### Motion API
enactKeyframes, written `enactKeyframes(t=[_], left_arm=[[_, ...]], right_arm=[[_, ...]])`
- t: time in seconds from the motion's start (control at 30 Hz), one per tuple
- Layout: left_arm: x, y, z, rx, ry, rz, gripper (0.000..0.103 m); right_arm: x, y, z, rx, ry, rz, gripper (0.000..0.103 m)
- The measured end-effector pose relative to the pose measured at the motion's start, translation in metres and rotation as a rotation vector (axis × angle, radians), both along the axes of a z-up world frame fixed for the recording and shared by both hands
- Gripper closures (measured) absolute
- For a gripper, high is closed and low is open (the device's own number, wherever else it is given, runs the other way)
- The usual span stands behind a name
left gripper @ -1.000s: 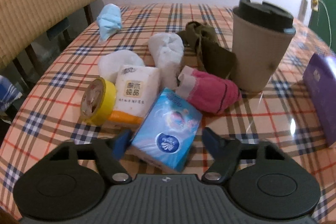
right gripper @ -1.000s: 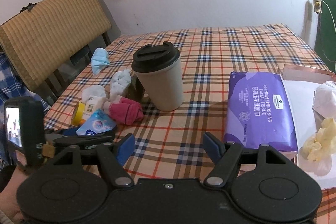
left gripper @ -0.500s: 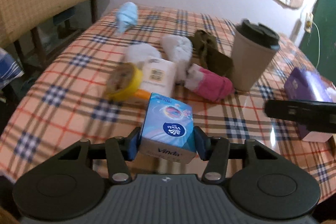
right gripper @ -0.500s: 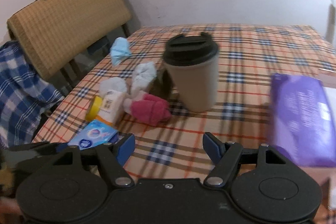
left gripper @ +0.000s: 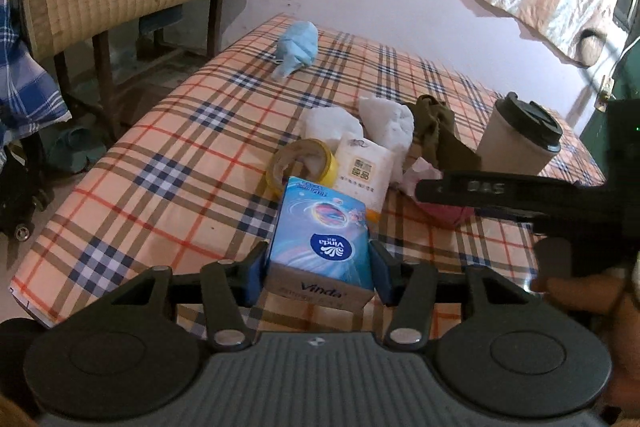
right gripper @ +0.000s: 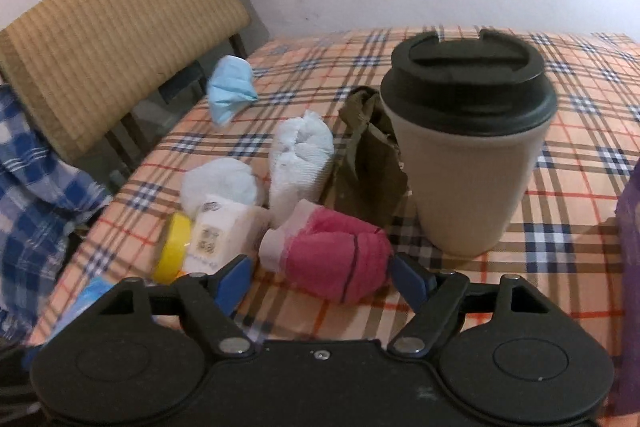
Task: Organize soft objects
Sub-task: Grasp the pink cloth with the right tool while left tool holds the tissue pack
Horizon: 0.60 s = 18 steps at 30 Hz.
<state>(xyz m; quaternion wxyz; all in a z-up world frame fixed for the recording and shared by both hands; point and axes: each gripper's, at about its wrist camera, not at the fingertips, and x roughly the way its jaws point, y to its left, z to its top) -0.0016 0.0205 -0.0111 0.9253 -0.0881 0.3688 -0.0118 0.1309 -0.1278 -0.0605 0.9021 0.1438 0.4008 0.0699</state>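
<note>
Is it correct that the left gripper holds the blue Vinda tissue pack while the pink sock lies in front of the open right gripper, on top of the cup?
Not quite. In the right wrist view the pink sock lies on the tablecloth beside the cup, not on top of it. The rest is correct.

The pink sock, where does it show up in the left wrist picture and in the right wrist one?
Left wrist view: pink sock right of centre, mostly hidden behind the right gripper's dark body.
Right wrist view: pink sock low centre, between the opening jaws of the right gripper, not yet pinched.
Shared landmark: lidded cup, right of the sock.
</note>
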Motion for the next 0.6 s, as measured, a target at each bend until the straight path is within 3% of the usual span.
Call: enactKeyframes(t=[0.17, 0.23, 0.37, 0.6], left_arm=[[0.005, 0.004, -0.003, -0.014, 0.005, 0.008, 0.050], [0.006, 0.005, -0.003, -0.020, 0.004, 0.012, 0.050], [0.010, 0.004, -0.001, -0.030, -0.001, 0.016, 0.050], [0.015, 0.000, 0.010, -0.033, -0.030, 0.013, 0.050]], right_arm=[[0.012, 0.001, -0.012, 0.031, 0.001, -0.007, 0.013], [0.011, 0.002, -0.011, 0.026, -0.002, 0.003, 0.041], [0.001, 0.002, -0.001, 0.013, -0.013, 0.037, 0.063], [-0.035, -0.003, 0.034, -0.022, -0.096, 0.082, 0.063]])
